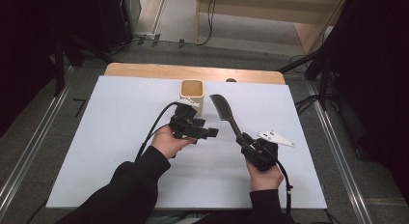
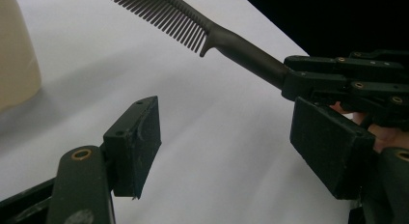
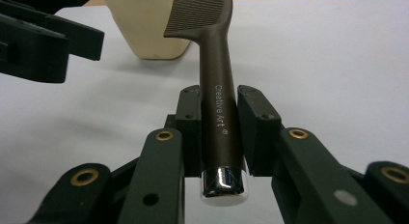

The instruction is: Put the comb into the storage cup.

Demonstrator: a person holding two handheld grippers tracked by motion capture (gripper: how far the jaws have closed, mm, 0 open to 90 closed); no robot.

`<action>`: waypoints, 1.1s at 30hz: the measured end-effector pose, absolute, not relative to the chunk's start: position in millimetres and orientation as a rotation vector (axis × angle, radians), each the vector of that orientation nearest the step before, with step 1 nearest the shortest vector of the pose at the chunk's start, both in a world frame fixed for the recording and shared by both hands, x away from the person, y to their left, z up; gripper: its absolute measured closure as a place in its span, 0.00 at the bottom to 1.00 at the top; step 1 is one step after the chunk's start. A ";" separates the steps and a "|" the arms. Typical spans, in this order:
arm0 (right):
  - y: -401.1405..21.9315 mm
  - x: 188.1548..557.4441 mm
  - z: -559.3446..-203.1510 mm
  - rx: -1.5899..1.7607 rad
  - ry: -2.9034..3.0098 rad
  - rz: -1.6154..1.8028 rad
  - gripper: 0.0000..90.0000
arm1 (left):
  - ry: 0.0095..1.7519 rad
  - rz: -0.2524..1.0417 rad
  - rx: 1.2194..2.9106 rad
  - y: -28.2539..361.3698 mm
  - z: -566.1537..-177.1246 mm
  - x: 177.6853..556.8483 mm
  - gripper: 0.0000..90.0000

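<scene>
The right gripper point(image 3: 219, 137) pinches the dark handle of a comb point(image 3: 217, 89), its two black pads pressed against the handle from either side. The handle's chrome end cap sticks out toward the camera in the right gripper view, and white lettering runs along the handle. In the high view the right gripper point(image 1: 241, 138) sits at the right of the table, held from below by the person's right hand point(image 1: 264, 178), and the comb point(image 1: 225, 114) slants up and away from it, teeth end raised above the white tabletop point(image 1: 111, 151) and leaning toward the cup.

The left gripper point(image 1: 212, 133) is held in the left hand point(image 1: 166, 143) near the middle of the table, pointing across toward the right one. Its jaws are spread wide with nothing between them; in the left gripper view only bare white surface lies between the two pads point(image 2: 140, 142), and the comb point(image 2: 212, 35) passes above and beyond them, apart from both.

A cream square cup point(image 1: 192, 92) stands upright on the tabletop just behind the left gripper, and the comb's teeth end is just to the right of it. A grey three-cornered plate point(image 1: 276, 137) juts from the right gripper. Black cables trail back from both tools toward the person's dark sleeves point(image 1: 130, 185).
</scene>
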State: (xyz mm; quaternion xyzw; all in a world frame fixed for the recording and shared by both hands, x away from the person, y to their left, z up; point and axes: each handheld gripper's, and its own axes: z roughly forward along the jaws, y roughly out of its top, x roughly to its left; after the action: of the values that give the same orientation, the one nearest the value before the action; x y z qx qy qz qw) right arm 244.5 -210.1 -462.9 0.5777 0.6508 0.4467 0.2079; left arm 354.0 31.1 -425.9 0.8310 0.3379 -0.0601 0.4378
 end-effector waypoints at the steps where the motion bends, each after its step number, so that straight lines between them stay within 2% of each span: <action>1: -209.9 244.5 -463.1 1.604 1.812 1.245 0.78 | 0.845 -0.152 2.066 29.9 -425.9 354.3 0.30; 33: -198.7 241.9 -467.6 1.598 1.773 1.260 0.78 | 0.935 -0.235 2.020 -8.5 -440.8 364.7 0.30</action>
State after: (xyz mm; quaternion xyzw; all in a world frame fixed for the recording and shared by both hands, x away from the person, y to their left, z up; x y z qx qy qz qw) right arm 241.9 -198.7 -467.6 0.5775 0.6409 0.4555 0.2196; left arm 364.7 -8.5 -440.8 0.8119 0.3760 -0.0946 0.4365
